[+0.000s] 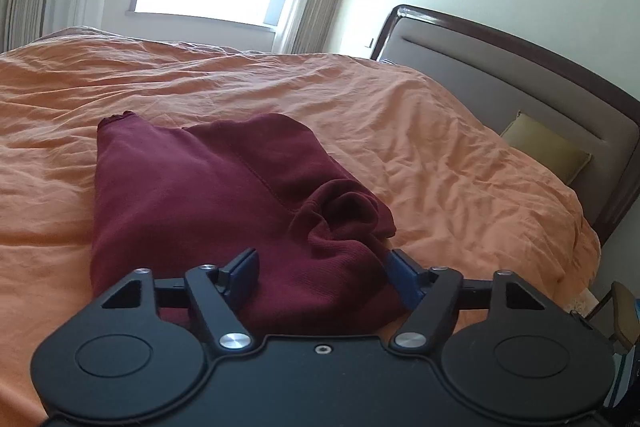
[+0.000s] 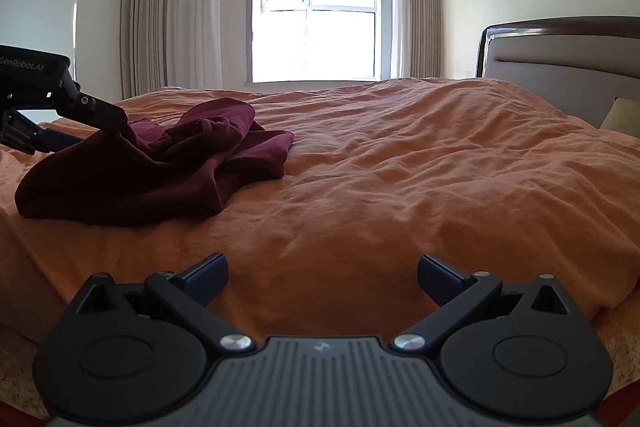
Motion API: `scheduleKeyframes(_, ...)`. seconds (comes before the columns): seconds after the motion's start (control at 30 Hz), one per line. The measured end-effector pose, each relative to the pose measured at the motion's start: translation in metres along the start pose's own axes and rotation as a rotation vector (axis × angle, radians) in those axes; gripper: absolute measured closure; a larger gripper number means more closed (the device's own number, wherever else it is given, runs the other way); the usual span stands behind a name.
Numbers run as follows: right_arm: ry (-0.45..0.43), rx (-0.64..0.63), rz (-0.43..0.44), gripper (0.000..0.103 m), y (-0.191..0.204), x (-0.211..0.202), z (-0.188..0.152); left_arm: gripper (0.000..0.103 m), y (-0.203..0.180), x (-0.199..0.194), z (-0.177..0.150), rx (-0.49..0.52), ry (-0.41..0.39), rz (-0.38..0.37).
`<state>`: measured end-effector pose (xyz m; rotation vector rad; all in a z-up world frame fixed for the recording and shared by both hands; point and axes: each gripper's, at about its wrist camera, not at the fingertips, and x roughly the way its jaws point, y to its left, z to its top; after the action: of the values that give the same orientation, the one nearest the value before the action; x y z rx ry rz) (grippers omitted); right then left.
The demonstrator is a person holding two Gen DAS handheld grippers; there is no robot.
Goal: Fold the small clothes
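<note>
**A:** What is filling the two views?

**B:** A wide bed is taking up most of both, spread with a rumpled orange duvet. Behind it a bright window is glowing between pale curtains, and a padded headboard is standing at the right with a yellow-green cushion leaning on it.

**A:** And the clothing?

**B:** A dark red garment is lying on the duvet near the bed's near edge. One part is lying fairly flat; the end nearest the left gripper is bunching into a loose lump.

**A:** What are the grippers doing?

**B:** The left gripper's jaws are standing apart with the bunched fabric sitting between the blue pads; the pads are not pinching it. In the right wrist view it is reaching in from the left, its tip at the cloth. The right gripper is hanging over bare duvet, well apart from the garment, jaws wide and empty.

**A:** How far along is the folding?

**B:** My judgement: partway. The cloth is looking doubled over, but the heap is still needing smoothing and a neater final fold.
</note>
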<state>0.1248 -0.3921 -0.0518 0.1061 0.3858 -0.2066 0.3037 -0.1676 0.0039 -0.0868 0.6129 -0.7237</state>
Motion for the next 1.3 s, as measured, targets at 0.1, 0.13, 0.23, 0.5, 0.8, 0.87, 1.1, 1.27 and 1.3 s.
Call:
scheduleKeyframes(0.1,0.003,-0.003,0.010,0.000,0.004,0.000,0.000,0.016,0.005,-0.008,0.002,-0.040,0.000,0.025)
scheduleKeyframes(0.13,0.003,-0.014,0.009,0.000,0.007,0.001,0.001,0.011,0.006,-0.010,0.002,-0.047,-0.004,0.035)
scheduleKeyframes(0.23,-0.011,-0.065,-0.001,0.000,0.015,-0.001,0.002,0.001,0.013,-0.016,0.001,-0.053,-0.031,0.060)
scheduleKeyframes(0.5,-0.069,-0.152,0.016,0.000,0.026,0.005,0.020,0.001,0.036,-0.024,0.002,-0.110,-0.024,0.129)
scheduleKeyframes(0.8,-0.089,-0.158,0.045,0.000,0.038,0.027,0.036,0.001,0.078,-0.042,-0.018,-0.271,-0.101,0.308)
scheduleKeyframes(0.87,-0.091,-0.166,0.032,0.000,0.040,0.035,0.043,0.001,0.088,-0.044,-0.023,-0.317,-0.099,0.333)
scheduleKeyframes(1.1,-0.120,-0.139,0.066,0.000,0.044,0.063,0.076,0.001,0.087,-0.036,-0.033,-0.266,-0.096,0.398)
scheduleKeyframes(1.27,-0.105,-0.149,0.191,0.009,0.053,0.087,0.086,0.001,0.083,-0.033,-0.037,-0.239,-0.101,0.418)
scheduleKeyframes(1.3,-0.108,-0.160,0.194,0.021,0.056,0.090,0.086,0.001,0.084,-0.033,-0.037,-0.242,-0.101,0.416)
